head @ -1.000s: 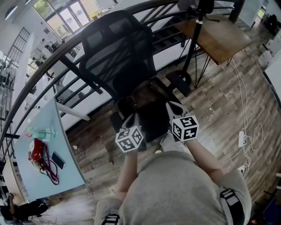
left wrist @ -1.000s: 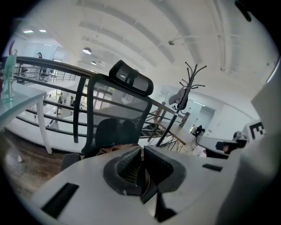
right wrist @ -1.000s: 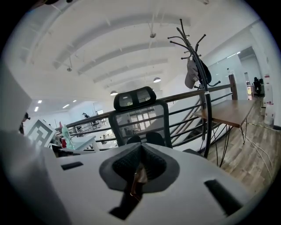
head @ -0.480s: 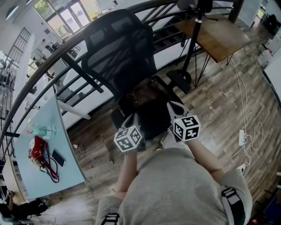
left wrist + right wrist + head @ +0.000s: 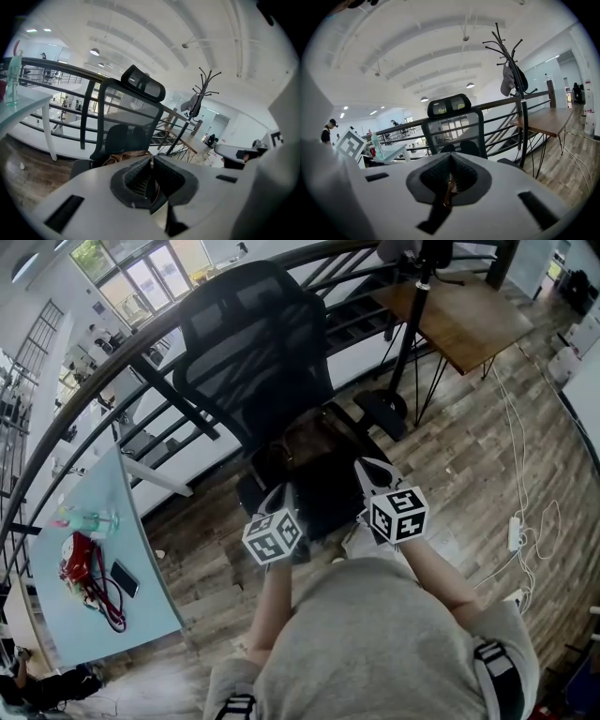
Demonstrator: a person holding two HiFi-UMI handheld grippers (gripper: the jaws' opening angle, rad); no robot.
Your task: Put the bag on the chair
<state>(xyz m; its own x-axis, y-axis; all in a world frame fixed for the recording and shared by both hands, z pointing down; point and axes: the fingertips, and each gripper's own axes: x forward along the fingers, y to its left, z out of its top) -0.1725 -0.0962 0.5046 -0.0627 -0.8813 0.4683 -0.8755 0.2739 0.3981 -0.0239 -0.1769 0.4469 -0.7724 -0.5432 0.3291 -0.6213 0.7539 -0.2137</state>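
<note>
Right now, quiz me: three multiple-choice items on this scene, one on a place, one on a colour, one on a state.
1. Where is the bag?
A. on the blue table
B. at the chair seat
C. on the floor

2. What colour is the chair?
A. white
B. red
C. black

3. How do the left tongs and right tongs stand?
A. both shut on a bag strap
B. both open
C. one open, one shut

Answers: 1 B, the head view shows the brown bag at the seat. 2 C, its mesh back and seat are black. 3 A, each gripper view shows a thin brown strap pinched between closed tongs.
</note>
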